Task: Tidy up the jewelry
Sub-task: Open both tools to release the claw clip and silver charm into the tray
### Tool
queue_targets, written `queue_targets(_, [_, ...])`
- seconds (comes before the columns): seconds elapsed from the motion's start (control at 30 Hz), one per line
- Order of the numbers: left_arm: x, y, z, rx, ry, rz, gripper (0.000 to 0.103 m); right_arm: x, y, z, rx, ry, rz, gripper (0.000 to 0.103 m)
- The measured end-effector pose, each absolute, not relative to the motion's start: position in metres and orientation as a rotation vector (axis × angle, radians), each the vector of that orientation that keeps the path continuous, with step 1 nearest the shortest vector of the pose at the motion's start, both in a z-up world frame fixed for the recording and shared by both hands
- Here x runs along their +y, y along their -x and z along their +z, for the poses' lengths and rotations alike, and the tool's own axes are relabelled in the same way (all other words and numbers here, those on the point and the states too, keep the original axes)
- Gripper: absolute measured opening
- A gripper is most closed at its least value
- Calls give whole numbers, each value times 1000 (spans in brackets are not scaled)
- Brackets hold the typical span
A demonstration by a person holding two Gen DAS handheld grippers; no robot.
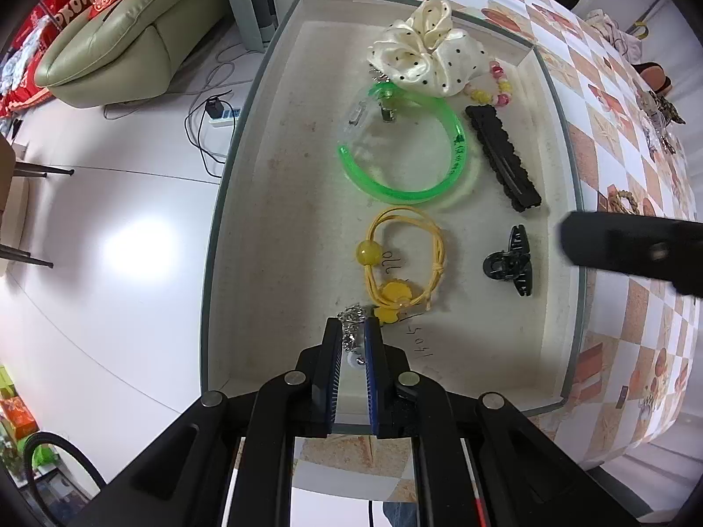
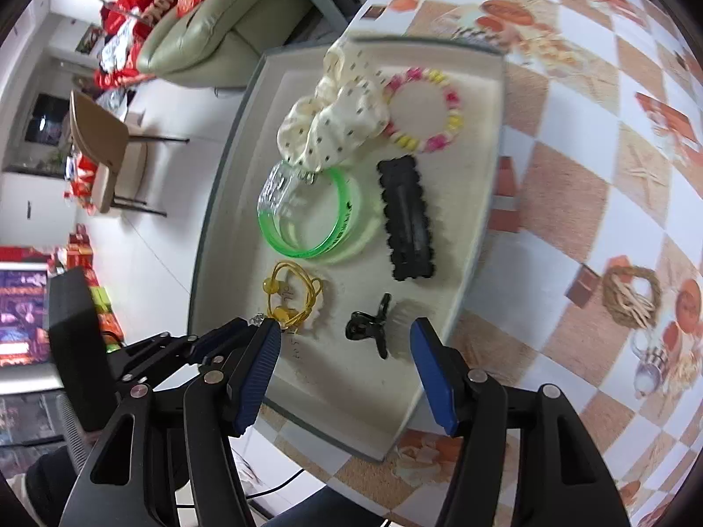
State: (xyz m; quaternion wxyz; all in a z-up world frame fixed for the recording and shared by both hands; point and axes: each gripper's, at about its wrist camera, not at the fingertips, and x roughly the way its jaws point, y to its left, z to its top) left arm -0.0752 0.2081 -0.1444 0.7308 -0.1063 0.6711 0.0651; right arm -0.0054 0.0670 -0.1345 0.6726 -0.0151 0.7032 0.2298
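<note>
Left tongs [image 1: 353, 339] nearly closed, pinching silver chain [image 1: 351, 317] low over tray [image 1: 246, 202], likely to lay it down. Right tongs [image 2: 345, 336] wide, empty, above black claw clip [image 2: 369, 326] resting in tray, near yellow cord [image 2: 293, 298].

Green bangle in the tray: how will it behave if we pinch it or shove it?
The green bangle looks like rigid translucent plastic, so it probably keeps its shape when pinched. Its glossy surface may slip between the pads. It lies flat in the tray, so a push should slide it, likely dragging the clear clip and nudging the cream scrunchie resting against it.
</note>
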Motion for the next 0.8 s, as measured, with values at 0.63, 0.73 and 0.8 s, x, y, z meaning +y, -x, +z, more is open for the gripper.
queue_targets(0.63, [159, 40, -113, 1442, 86, 119, 103, -86, -1, -96, 1507, -159, 235, 80])
queue_targets(0.73, [140, 28, -101, 1409, 62, 87, 103, -110, -5, -92, 1490, -182, 178, 80])
queue_targets(0.8, [122, 19, -93, 1385, 49, 58, 103, -130, -9, -88, 1477, -198, 134, 80])
